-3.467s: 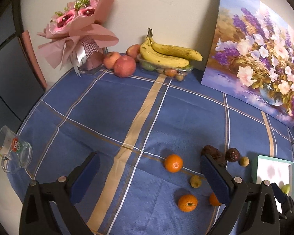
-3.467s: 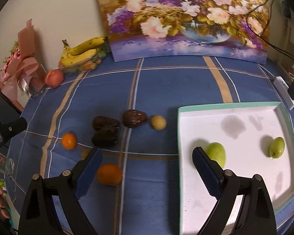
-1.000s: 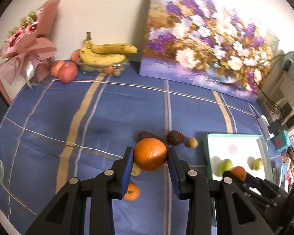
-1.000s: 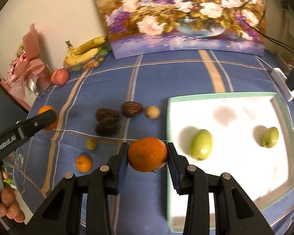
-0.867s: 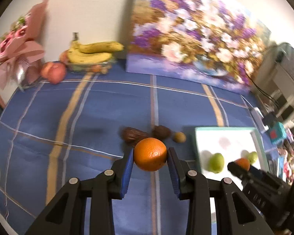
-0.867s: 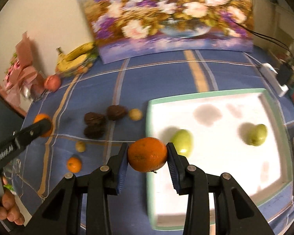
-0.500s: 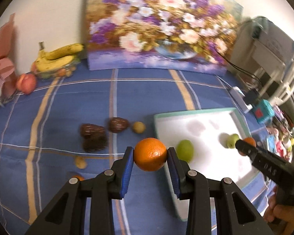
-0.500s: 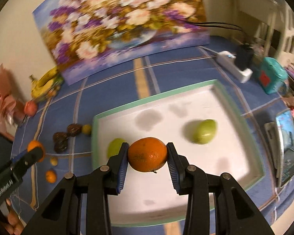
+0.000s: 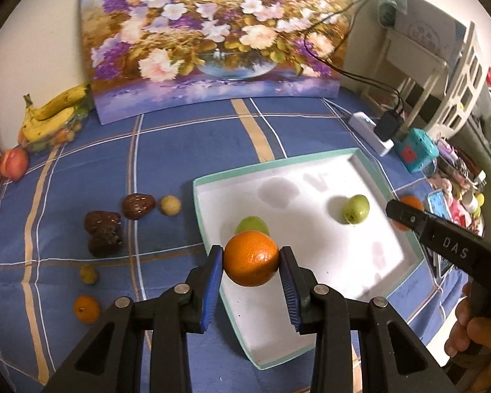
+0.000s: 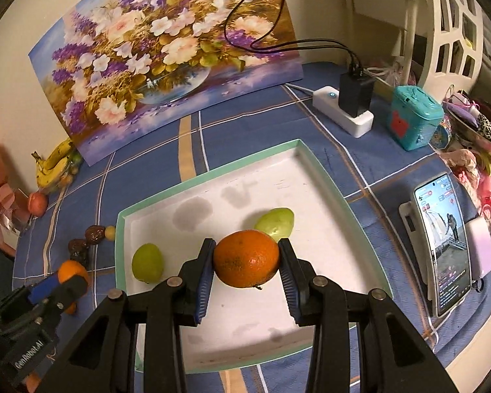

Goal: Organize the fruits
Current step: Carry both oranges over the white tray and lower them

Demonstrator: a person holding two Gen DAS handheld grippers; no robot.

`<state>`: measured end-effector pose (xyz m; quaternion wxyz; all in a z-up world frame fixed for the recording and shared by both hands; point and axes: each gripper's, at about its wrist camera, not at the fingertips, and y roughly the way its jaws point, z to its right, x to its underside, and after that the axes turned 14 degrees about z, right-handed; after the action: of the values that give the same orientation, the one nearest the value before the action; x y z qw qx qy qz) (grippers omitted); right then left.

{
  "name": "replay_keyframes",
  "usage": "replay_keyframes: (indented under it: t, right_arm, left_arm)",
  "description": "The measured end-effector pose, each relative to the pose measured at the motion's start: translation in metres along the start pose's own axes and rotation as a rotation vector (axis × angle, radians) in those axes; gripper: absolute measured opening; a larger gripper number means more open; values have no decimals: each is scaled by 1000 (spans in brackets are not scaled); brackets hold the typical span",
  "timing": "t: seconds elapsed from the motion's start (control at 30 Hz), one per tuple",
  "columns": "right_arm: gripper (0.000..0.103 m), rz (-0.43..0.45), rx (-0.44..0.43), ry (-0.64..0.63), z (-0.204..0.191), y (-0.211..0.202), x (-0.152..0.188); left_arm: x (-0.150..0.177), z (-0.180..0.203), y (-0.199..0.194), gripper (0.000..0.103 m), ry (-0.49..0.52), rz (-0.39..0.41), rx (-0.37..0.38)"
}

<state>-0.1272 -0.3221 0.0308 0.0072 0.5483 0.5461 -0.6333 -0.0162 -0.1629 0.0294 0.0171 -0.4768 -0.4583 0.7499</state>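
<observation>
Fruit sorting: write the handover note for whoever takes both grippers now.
Left gripper: shut on an orange, over the tray's near-left part.
Right gripper: shut on another orange, over the tray's middle.
Done: two green fruits lie in the tray.
Left: set both oranges down, then fetch the small orange, dark fruits and small yellow ones from the cloth.

Table, blue plaid cloth point(image 9: 180, 150). Tray point(image 9: 360, 155) near right edge. Dark fruits point(image 9: 103, 232), small orange point(image 9: 87, 309) centre-left. Bananas point(image 9: 54, 111), painting point(image 9: 212, 39) along back edge. Phone point(image 10: 443, 242), power strip point(image 10: 343, 111) right edge.
</observation>
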Motion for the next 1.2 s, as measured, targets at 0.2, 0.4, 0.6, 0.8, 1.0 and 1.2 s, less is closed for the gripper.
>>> replay_keyframes:
  t: [0.2,0.4,0.6,0.8,1.0,1.2]
  right_arm:
    - [40,12,-14,10,2,-4,-2]
    - [40,0,-21,4,1,-1,0]
    - [40,-30,-24,-8,-3,8,4]
    - [40,-71,-20,-16,-6,21,12]
    - [40,-122,-3,-11,-2,37,21]
    - [40,-175,13,-17,0,52,31]
  left_arm:
    - [2,6,3,37,20,-6,-5]
    - [7,9,11,37,32,-28,-9]
    - [17,14,27,37,46,-77,-6]
    - [27,16,43,37,41,-129,-5]
    - [35,17,57,37,48,-175,-9]
    - [41,17,69,37,54,-208,-20]
